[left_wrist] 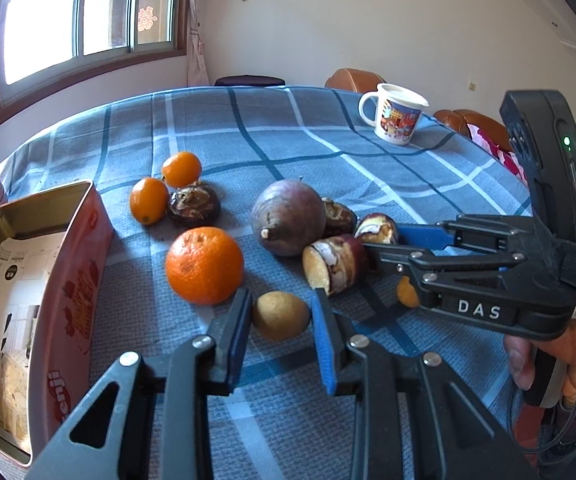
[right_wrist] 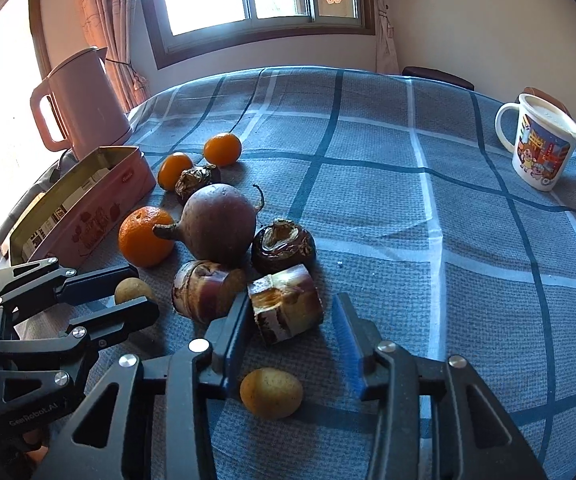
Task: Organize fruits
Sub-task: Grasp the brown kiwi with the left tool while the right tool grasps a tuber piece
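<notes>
On the desk, under a blue checked cloth, I count one large round orange tangerine, two small orange kumquats at the upper left of the pile, one big round purple fruit, two dark brown shrivelled round fruits, two cut purple chunks with pale flesh, one small round tan fruit and one small yellow oval fruit. There is also one open pink metal tin at the left edge, one white cartoon-printed mug at the upper right, and one pink electric kettle at the upper left of my right wrist view.

My left gripper is pinching the tan fruit, a pad touching each side, at lower centre. My right gripper stands spread around one cut purple chunk: the left pad touches it, the right pad stands just clear. The yellow oval fruit lies below that chunk, between the same fingers, untouched.
</notes>
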The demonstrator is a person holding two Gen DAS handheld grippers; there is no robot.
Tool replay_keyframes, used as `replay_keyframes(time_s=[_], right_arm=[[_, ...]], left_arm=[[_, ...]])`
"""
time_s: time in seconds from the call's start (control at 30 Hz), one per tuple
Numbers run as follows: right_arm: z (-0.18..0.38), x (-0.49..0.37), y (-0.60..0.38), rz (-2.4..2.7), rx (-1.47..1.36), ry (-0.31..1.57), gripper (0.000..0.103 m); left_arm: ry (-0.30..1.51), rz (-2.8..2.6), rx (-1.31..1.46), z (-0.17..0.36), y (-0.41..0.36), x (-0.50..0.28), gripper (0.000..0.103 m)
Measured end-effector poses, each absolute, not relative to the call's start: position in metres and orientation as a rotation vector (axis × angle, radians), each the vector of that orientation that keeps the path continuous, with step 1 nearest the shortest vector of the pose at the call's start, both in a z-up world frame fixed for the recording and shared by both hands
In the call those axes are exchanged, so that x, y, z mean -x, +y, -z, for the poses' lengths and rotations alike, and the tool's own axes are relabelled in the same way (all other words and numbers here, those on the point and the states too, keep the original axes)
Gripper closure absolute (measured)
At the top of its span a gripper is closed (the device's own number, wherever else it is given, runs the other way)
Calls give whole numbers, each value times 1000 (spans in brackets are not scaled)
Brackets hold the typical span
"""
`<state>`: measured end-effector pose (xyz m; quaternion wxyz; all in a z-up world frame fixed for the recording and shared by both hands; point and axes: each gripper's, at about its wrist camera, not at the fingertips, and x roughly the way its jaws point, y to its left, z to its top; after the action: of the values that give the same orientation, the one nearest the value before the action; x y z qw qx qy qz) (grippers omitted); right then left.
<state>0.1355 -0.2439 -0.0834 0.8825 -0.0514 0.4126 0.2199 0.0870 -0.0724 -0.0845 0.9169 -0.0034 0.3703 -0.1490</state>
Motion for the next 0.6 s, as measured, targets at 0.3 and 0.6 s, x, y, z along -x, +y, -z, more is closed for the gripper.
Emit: replay_keyframes(time_s=[0.3,0.6], right_arm=[[77,-130,-247,-485,84,821,70],[74,-128,-246,-500,83,798,70]], left_arm=[[667,278,91,75,-54,-77,71],[593,259,91,67,-51,-66,71]])
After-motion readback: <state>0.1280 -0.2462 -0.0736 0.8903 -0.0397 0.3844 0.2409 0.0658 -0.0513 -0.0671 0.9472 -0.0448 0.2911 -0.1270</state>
